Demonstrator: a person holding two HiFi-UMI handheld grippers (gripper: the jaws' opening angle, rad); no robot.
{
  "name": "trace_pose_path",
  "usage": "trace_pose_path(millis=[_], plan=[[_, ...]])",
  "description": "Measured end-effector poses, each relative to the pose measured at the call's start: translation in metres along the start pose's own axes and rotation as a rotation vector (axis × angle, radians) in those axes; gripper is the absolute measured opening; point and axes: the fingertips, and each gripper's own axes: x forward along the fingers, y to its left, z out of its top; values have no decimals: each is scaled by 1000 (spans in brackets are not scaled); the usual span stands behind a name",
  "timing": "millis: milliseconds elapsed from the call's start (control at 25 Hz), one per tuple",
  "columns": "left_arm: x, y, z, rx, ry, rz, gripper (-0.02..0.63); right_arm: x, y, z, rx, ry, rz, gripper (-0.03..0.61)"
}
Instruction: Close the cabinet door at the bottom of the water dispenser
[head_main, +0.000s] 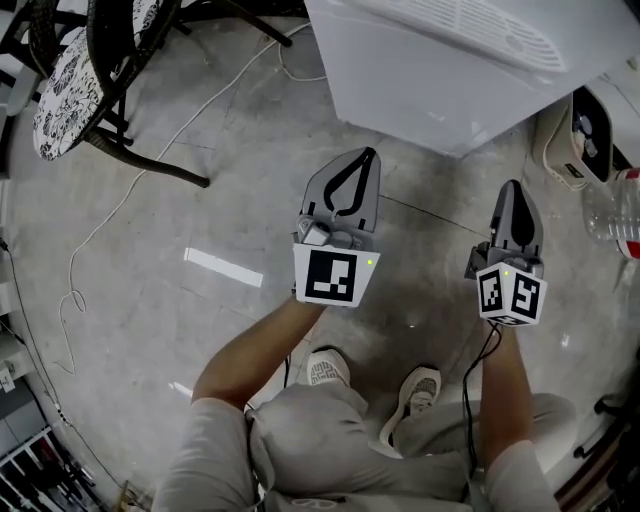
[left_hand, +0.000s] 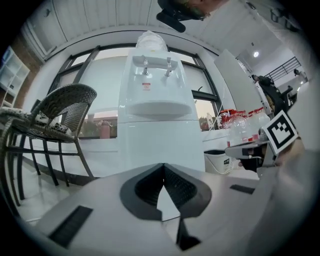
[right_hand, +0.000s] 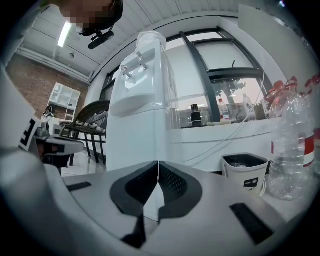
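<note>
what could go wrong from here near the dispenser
Both the left gripper and right gripper are shut and empty, so a push on the water dispenser would land on narrow tips and might slip.
The plastic bottles and small bin stand near the right gripper; a wide swing could knock them.
The white cord on the floor could trip a step.

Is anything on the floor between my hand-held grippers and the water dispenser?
Nothing visible. Bare floor lies between the left hand-held gripper, the right hand-held gripper and the water dispenser; the chair stands off left, the bin off right.
</note>
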Motion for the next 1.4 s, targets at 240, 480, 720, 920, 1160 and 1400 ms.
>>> trace_pose_path(millis=[240, 480, 720, 920, 1160, 1400], plan=[[-23, 7, 25, 37, -6, -2, 8, -25, -8, 41, 6, -33, -37, 18], [-34, 11, 35, 57, -17, -17, 8, -31, -18, 54, 50, -67, -75, 18], [-42, 5, 48, 90, -15, -32, 8, -33, -12, 60, 50, -68, -58, 18], [-49, 8, 90, 95, -40, -47, 8, -40, -6, 98, 44, -71, -56, 18], [-67, 31, 183, 79, 0, -7, 8, -60, 1, 196, 39, -48, -46, 18], [-97, 45, 322, 51, 69, -25, 8, -94, 12, 349, 47, -19, -32, 18]])
